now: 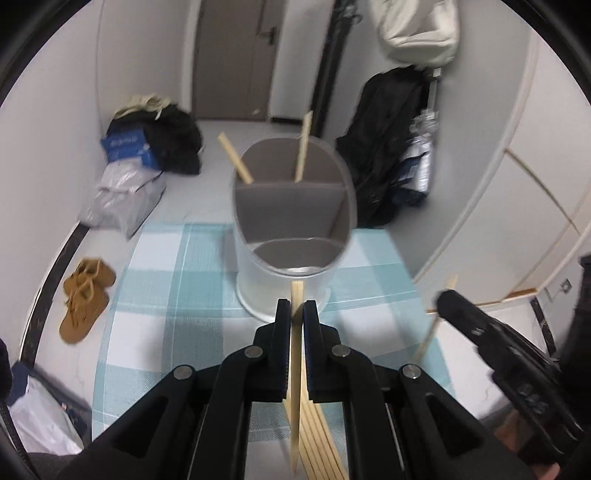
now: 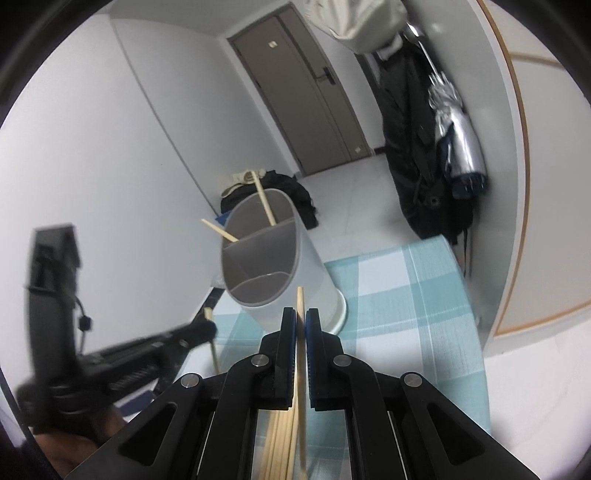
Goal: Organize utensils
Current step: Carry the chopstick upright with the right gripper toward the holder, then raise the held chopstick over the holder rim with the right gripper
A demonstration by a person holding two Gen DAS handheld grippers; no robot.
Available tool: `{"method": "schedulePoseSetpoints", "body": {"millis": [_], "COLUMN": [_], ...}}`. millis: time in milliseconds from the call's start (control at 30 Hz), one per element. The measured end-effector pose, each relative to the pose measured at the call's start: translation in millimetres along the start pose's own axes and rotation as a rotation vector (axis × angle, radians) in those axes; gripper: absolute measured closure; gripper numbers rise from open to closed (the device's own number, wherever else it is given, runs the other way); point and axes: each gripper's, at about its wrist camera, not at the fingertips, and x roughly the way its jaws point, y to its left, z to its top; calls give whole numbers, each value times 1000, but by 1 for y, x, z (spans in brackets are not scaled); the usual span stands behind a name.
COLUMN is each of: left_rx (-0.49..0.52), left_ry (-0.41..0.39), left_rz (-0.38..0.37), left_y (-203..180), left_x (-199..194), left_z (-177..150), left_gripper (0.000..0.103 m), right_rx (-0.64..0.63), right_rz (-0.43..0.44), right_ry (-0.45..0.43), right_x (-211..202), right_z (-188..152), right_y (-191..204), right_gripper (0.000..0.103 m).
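We look into a small pale room: white walls, a grey floor (image 1: 221, 147) and a brown door (image 1: 236, 55) at twelve o'clock in the left wrist view, with a dark coat (image 1: 388, 129) hanging at two o'clock under a cream garment (image 1: 417, 33) and a folded silver umbrella (image 2: 458, 144) beside it. At ten o'clock a heap of dark clothes (image 1: 177, 140), a blue packet (image 1: 127, 146) and a grey plastic bag (image 1: 122, 199) lie against the wall, and a pair of tan shoes (image 1: 83, 295) sits on the floor at nine o'clock. The work surface is a table under a blue-and-white checked cloth (image 1: 166, 295). On it, just past the left gripper, stands the grey utensil holder (image 1: 291, 236), upright and split into compartments; two wooden chopsticks (image 1: 303, 147) lean out of its far compartment, one to eleven o'clock, one nearly upright. Our left gripper (image 1: 296, 310) has its pads pressed together on a single chopstick (image 1: 295, 369), whose tip pokes up in front of the holder's near wall. Our right gripper (image 2: 301, 317) likewise pinches one chopstick (image 2: 301, 332). A bundle of loose chopsticks (image 1: 317, 443) lies on the cloth at six o'clock, half covered by the jaws and cut off by the frame edge, so we cannot count them. Both views are blurred, and the holder's bottom is hidden. In the right wrist view the hand carrying the left gripper is only a dark smear at eight o'clock.
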Motion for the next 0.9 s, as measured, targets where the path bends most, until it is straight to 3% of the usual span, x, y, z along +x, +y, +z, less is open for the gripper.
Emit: {"method": "schedulePoseSetpoints", "body": {"millis": [367, 600, 900], "left_rx": [19, 16, 16], "left_ry": [-76, -26, -18], "left_rz": [-39, -45, -52], "left_y": [0, -2, -2], "left_x": [-27, -23, -28], "left_z": [-6, -9, -9], "left_gripper": [100, 100, 100], "right_rx": [-119, -134, -125], "right_rz": [-5, -14, -4], "right_ry": [-77, -84, -82], "right_x": [-16, -21, -25], "right_z": [-9, -13, -15], "right_y": [33, 39, 42], "right_gripper": [99, 99, 98]}}
